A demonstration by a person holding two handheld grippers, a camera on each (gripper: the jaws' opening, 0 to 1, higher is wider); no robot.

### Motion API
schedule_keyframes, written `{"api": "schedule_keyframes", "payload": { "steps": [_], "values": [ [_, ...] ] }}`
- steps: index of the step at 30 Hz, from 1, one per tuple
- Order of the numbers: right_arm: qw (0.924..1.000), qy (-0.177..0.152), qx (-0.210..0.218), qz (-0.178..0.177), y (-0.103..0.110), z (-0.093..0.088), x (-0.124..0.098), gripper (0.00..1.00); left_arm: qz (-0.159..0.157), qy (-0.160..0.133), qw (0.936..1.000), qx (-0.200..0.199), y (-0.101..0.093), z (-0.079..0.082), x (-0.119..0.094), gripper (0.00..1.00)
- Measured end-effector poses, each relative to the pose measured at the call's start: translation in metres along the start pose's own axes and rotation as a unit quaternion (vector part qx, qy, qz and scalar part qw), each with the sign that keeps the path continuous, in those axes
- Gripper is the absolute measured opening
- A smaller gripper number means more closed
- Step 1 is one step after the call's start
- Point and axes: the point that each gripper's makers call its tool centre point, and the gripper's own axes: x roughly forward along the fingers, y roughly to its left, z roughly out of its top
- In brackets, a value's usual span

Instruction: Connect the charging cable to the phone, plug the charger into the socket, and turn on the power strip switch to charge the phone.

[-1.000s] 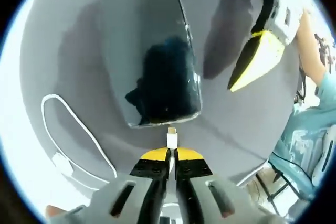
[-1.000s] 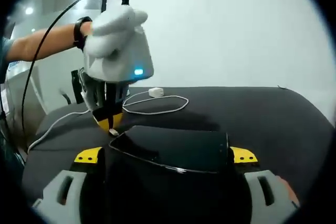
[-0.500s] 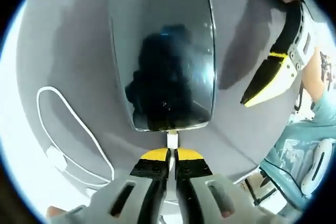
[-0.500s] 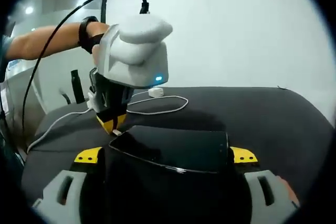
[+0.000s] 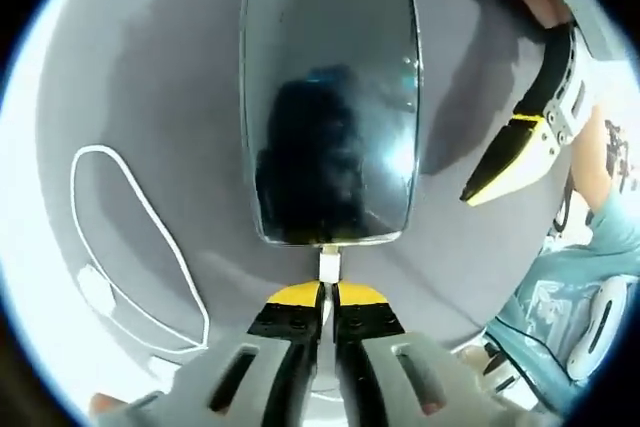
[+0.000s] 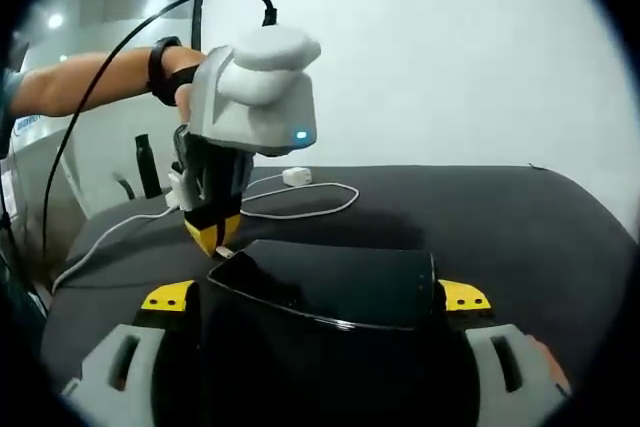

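Phone [image 5: 330,97] is held at its two sides by the right claw [image 6: 318,299], above the dark tabletop [image 6: 500,217]. The left claw [image 5: 328,294] is closed on the white cable plug [image 5: 328,264], whose tip touches the lower edge of the phone; I cannot tell if it is fully inside the port. I judge the first step nearly done. The charger [image 6: 296,176] lies on the tabletop with the cable [image 6: 300,209]; plugging and switching are left.

One phone [image 5: 330,97], one white cable [image 5: 130,237], one charger [image 6: 296,176], two grippers [image 5: 328,299] [image 6: 315,297], one table [image 6: 520,227].
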Motion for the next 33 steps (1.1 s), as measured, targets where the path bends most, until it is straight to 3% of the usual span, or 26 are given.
{"api": "schedule_keyframes", "payload": {
  "steps": [6,7,11,19,21,23,29,33],
  "values": [
    [1.0000,-0.001,0.002,0.000,-0.0011,0.0003,0.0004,0.93,0.020,-0.004,0.9998,0.006,-0.0025,0.0006,-0.0005,0.00],
    [1.0000,-0.001,0.003,0.000,-0.0011,0.0004,0.0005,0.93,0.018,-0.003,0.9995,0.025,-0.0065,0.0022,-0.0015,0.00],
    [1.0000,-0.001,0.003,-0.002,-0.0003,-0.0001,0.0004,0.93,0.041,0.014,0.9985,0.033,-0.0042,0.0021,0.0008,0.00],
    [0.9999,-0.003,0.010,-0.001,-0.0010,0.0008,0.0003,0.93,0.030,0.014,0.9990,0.029,-0.0001,0.0031,0.0036,0.00],
    [0.9999,-0.003,0.014,-0.001,-0.0014,0.0015,0.0003,0.93,0.030,0.016,0.9987,0.038,-0.0018,0.0033,0.0033,0.00],
    [0.9999,-0.003,0.010,-0.005,-0.0023,0.0008,0.0010,0.93,0.029,0.015,0.9964,0.078,-0.0033,0.0063,0.0027,0.00],
    [0.9999,-0.002,0.008,-0.008,-0.0039,0.0005,0.0015,0.93,0.036,-0.012,0.9992,-0.011,-0.0013,0.0041,0.0013,0.00],
    [0.9999,-0.003,0.008,-0.008,-0.0042,0.0004,0.0013,0.93,0.039,-0.026,0.9986,-0.026,0.0004,0.0038,-0.0014,0.00]
  ]
}}
